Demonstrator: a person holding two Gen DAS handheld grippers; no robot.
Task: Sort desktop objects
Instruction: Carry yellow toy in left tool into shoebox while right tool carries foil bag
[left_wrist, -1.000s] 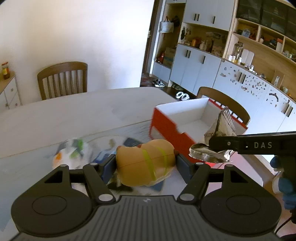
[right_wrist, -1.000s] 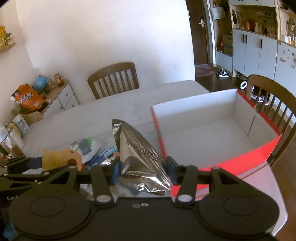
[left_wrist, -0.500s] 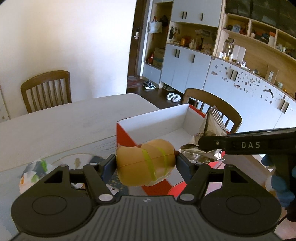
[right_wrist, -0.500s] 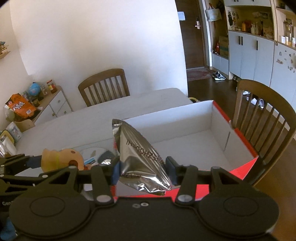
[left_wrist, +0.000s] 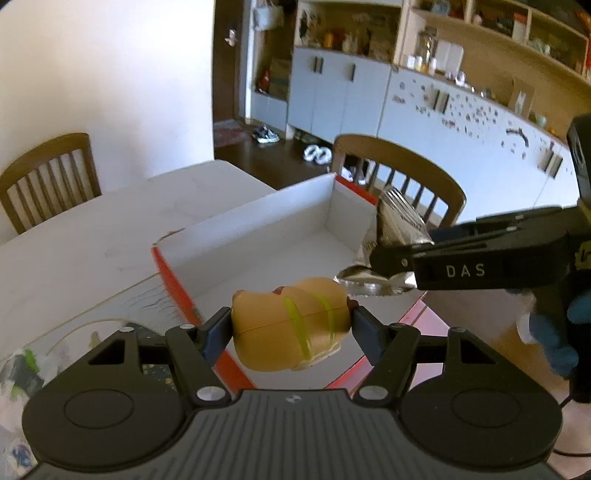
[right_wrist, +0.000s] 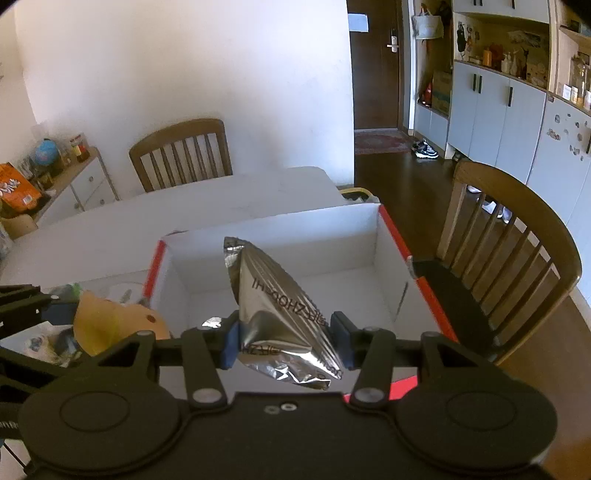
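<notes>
A tan toy hot dog (left_wrist: 291, 325) with green stripes is clamped in my left gripper (left_wrist: 291, 326), held above the near left corner of a red box with a white inside (left_wrist: 258, 225). My right gripper (right_wrist: 286, 338) is shut on a silver foil snack bag (right_wrist: 273, 302), which hangs over the middle of the same box (right_wrist: 295, 229). In the left wrist view the right gripper (left_wrist: 384, 273) with its foil bag (left_wrist: 395, 225) reaches in from the right. The right wrist view shows the toy hot dog (right_wrist: 110, 321) at lower left, beside the box's left wall.
The box stands at the right end of a white table (left_wrist: 92, 229). Loose wrappers and small items (left_wrist: 22, 365) lie on the table to the left of the box. Wooden chairs (right_wrist: 517, 251) stand beside the box and at the far side (right_wrist: 181, 155).
Both grippers have carried their loads to the right, from above the cluttered table to over the box. The box now fills the middle of both views.
</notes>
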